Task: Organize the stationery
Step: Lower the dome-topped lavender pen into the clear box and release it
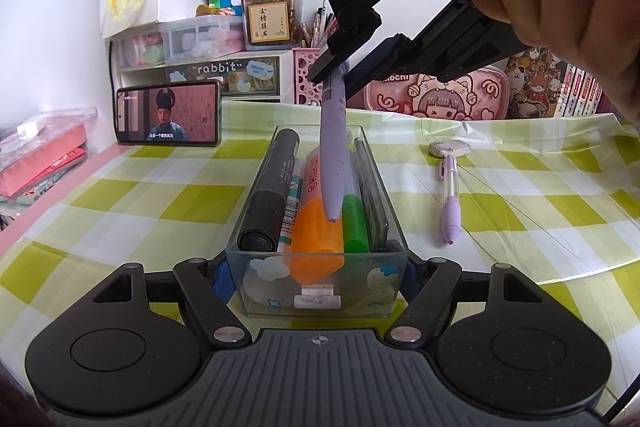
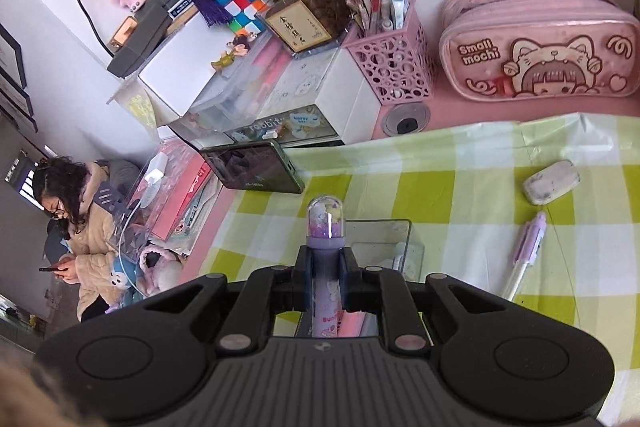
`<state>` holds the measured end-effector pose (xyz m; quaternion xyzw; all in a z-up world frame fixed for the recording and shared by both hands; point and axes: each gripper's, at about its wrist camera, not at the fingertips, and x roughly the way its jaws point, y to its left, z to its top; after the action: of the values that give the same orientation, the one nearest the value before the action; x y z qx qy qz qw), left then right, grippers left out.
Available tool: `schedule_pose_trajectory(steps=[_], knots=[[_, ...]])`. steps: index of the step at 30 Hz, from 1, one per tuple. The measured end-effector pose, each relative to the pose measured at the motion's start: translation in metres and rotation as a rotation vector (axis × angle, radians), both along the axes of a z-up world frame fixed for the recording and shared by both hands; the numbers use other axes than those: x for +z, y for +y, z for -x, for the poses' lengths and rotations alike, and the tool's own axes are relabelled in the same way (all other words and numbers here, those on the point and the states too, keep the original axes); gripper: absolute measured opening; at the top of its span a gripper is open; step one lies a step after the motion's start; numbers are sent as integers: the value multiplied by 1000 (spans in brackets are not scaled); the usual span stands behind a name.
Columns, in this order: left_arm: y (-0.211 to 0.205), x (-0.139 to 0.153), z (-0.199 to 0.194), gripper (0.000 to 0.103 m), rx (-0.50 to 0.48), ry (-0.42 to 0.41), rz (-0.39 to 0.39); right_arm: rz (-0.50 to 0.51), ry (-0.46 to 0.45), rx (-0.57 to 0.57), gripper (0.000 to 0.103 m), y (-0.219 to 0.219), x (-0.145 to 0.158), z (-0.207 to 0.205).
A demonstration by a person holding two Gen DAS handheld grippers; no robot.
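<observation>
A clear plastic box (image 1: 276, 287) stands on the green checked cloth, and my left gripper (image 1: 318, 277) is shut on its near end, one finger on each side wall. Inside lie a black marker (image 1: 272, 195), an orange highlighter (image 1: 318, 227), a green marker (image 1: 354, 223) and a white pen. My right gripper (image 1: 340, 75) hangs above the box, shut on a lilac pen (image 1: 334, 155) whose tip points down into it, just over the orange highlighter. In the right wrist view that pen's clear domed cap (image 2: 325, 223) sticks out past the right gripper (image 2: 325, 263), with the box (image 2: 400, 239) below.
To the right of the box a second lilac pen (image 1: 450, 203) and a grey eraser (image 1: 450, 149) lie on the cloth. A phone (image 1: 168, 115), a pink pen holder (image 2: 392, 63), drawers and a pink pencil case (image 2: 540, 59) line the back. A seated person (image 2: 80, 227) is off to the left.
</observation>
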<state>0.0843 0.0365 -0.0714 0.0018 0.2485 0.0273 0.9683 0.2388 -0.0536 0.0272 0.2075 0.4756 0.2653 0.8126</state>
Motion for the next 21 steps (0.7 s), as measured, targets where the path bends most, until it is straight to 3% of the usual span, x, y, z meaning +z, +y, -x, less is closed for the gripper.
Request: schedule_pose_trajectory(steps=[5,21], knots=[[0,0,0,73,0,0,0,-44,38,-23,30,-4,-4,-6],[0,0,0,73,0,0,1,-5,68,1,31,14,-26,1]])
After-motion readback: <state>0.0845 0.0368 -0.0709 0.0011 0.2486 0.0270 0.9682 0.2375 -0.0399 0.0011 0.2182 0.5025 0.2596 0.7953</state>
